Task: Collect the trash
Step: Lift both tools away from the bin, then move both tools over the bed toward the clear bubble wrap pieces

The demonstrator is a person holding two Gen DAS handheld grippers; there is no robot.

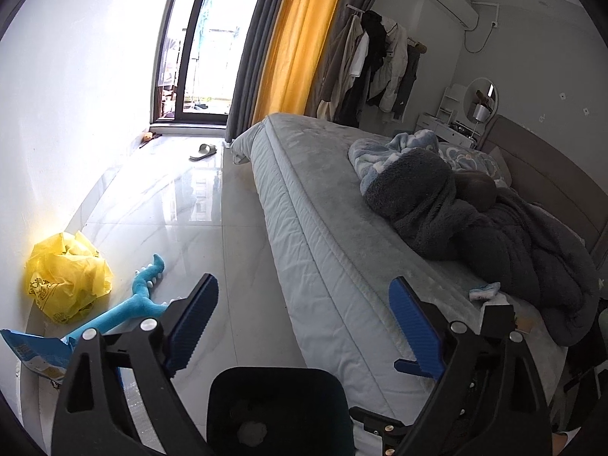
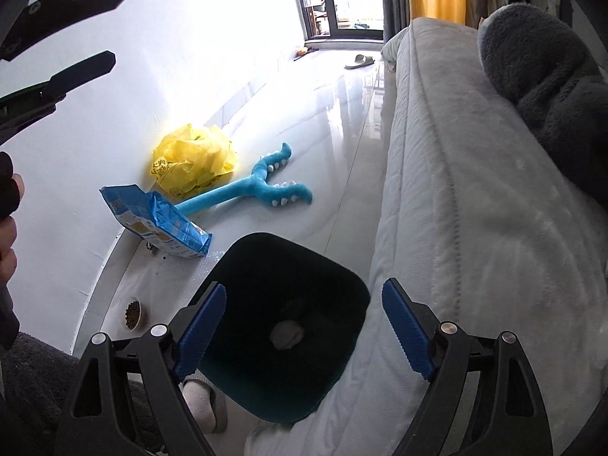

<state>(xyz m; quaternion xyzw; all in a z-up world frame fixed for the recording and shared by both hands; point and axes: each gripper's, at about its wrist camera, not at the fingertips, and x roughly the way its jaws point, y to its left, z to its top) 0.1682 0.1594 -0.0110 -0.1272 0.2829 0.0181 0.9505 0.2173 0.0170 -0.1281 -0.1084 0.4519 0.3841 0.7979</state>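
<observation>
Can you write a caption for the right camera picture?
Open tongs over a dark bin beside the bed.

Light: daylight from the glass door [image 1: 197, 41], which is overexposed to white. Glare: the wall [image 1: 76, 87] beside it is washed out, and the glossy floor [image 1: 178, 197] carries bright reflections. Shade: the bin [image 2: 281, 326] reads nearly black, its inside hard to make out. Distortion: strong fisheye bending, dark corners in both views. Focus: generally sharp; slight softness on the near bed [image 2: 475, 247] edge.
</observation>
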